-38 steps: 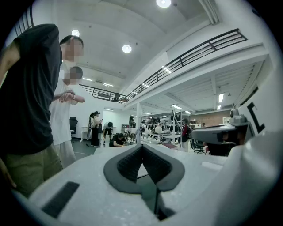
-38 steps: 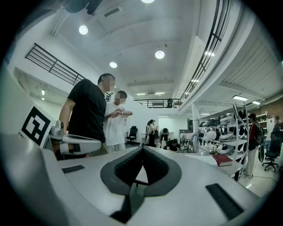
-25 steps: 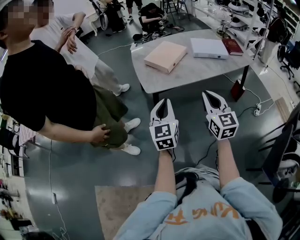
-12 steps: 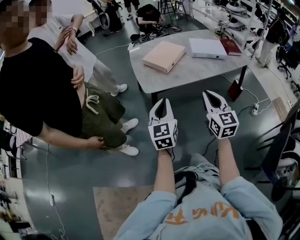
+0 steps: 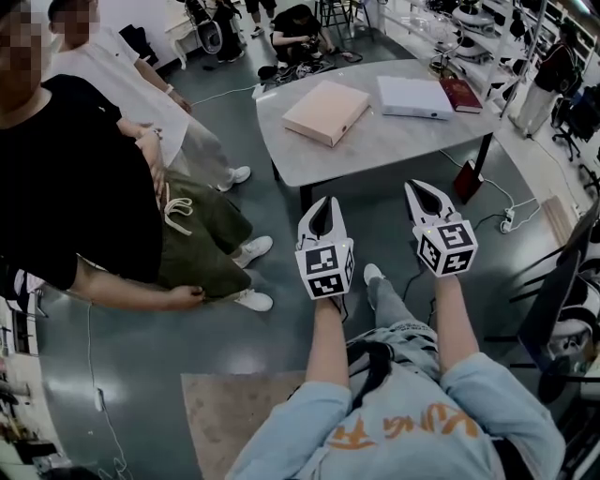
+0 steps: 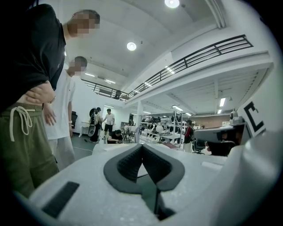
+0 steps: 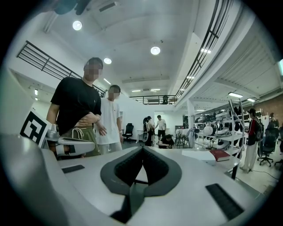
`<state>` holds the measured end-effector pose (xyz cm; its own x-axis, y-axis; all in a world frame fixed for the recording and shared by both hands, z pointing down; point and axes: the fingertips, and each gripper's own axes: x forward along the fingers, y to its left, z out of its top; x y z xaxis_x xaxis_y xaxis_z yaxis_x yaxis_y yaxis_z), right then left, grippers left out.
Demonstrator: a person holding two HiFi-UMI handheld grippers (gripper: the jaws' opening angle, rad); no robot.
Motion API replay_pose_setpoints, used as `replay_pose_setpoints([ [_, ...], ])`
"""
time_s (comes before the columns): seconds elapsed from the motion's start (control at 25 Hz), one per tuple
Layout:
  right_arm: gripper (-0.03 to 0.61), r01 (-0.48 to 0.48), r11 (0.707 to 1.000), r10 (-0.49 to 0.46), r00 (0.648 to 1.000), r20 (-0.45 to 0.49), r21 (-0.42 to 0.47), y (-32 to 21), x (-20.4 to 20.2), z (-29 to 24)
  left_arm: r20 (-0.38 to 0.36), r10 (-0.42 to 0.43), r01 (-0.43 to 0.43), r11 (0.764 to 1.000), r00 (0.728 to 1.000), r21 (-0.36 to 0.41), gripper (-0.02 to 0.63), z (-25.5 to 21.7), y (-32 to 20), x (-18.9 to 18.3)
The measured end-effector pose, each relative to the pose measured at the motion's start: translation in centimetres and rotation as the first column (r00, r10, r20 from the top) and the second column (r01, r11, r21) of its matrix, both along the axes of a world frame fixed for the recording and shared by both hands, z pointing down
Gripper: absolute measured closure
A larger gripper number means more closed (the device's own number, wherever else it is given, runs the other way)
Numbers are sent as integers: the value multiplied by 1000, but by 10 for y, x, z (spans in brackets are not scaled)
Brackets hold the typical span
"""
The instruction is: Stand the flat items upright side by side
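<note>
Three flat items lie on the grey table [image 5: 394, 141] ahead: a beige box [image 5: 328, 111], a white box [image 5: 416, 96] and a dark red book [image 5: 463, 93]. My left gripper [image 5: 326, 202] is held level in the air short of the table's near edge, shut and holding nothing. The right gripper [image 5: 420, 188] hovers beside it, also shut and holding nothing. In the right gripper view the shut tips [image 7: 142, 149] point over the tabletop toward the white box [image 7: 201, 154] and the red book [image 7: 219, 154]. In the left gripper view the jaws [image 6: 142, 146] are closed.
Two bystanders stand close at the left, one in a black shirt [image 5: 75, 178] and one in white [image 5: 112, 75]. Another person crouches beyond the table [image 5: 300, 23]. Shelving [image 5: 525, 37] and a chair [image 5: 562, 309] line the right side. Cables and a rug [image 5: 234, 403] lie on the floor.
Both grippers have stayed where they were. The bystander in black has shifted posture and moved a hand. My own foot has stepped into view between the grippers, and the table sits slightly further left.
</note>
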<state>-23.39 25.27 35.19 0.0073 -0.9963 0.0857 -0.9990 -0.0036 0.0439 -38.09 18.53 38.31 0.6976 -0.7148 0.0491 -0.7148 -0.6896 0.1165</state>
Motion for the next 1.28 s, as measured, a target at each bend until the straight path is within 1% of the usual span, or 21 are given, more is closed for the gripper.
replay_pose_setpoints([
  [0.2,578,17,1000,-17,1000,8,6,-20,5,4,12,-10,10,1000,1000,-1,603,5,-18,6],
  [0.4,578,23,1000,-24,999,42,7,-43,10,9,33,-19,19,1000,999,-3,602,8,-37,6],
  [0.72,578,48,998,-45,996,75,-31,-94,25,29,72,-16,19,999,997,-41,602,28,-81,26],
  [1.04,578,43,997,-34,991,129,-62,-152,67,44,115,4,5,997,993,-77,602,39,-137,65],
  [1.28,578,15,996,0,985,174,-86,-194,110,60,161,22,-4,994,987,-107,603,53,-180,99],
])
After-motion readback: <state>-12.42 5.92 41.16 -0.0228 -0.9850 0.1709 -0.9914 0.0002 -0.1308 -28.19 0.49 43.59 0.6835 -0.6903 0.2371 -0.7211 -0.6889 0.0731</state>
